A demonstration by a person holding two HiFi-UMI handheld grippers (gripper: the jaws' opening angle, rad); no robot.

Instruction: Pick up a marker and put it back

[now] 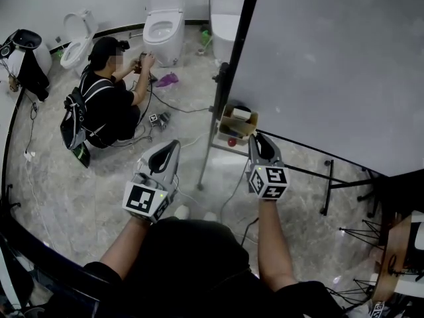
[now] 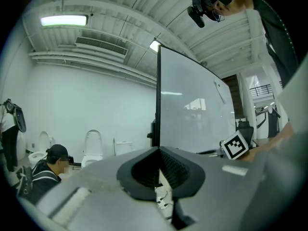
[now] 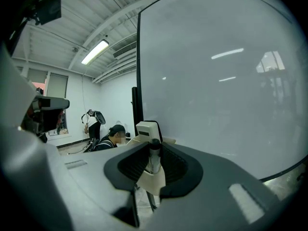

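A dark-capped marker [image 3: 154, 154] stands upright between the pads of my right gripper [image 3: 154, 163], which is shut on it. In the head view the right gripper [image 1: 258, 142] points at a small cardboard box [image 1: 233, 122] on the ledge of the whiteboard [image 1: 331, 65], just beside it. The marker itself is hidden there. A white block [image 3: 147, 129] sits in the box right behind the marker. My left gripper [image 1: 169, 148] hangs lower and to the left over the floor, away from the board. Its jaws [image 2: 159, 173] are together with nothing between them.
A person [image 1: 106, 101] crouches on the floor at the left with a backpack, near two toilets [image 1: 163, 26] and loose cables [image 1: 173, 106]. The whiteboard's stand legs [image 1: 328, 185] spread across the floor. A tripod [image 1: 361, 234] stands at the right edge.
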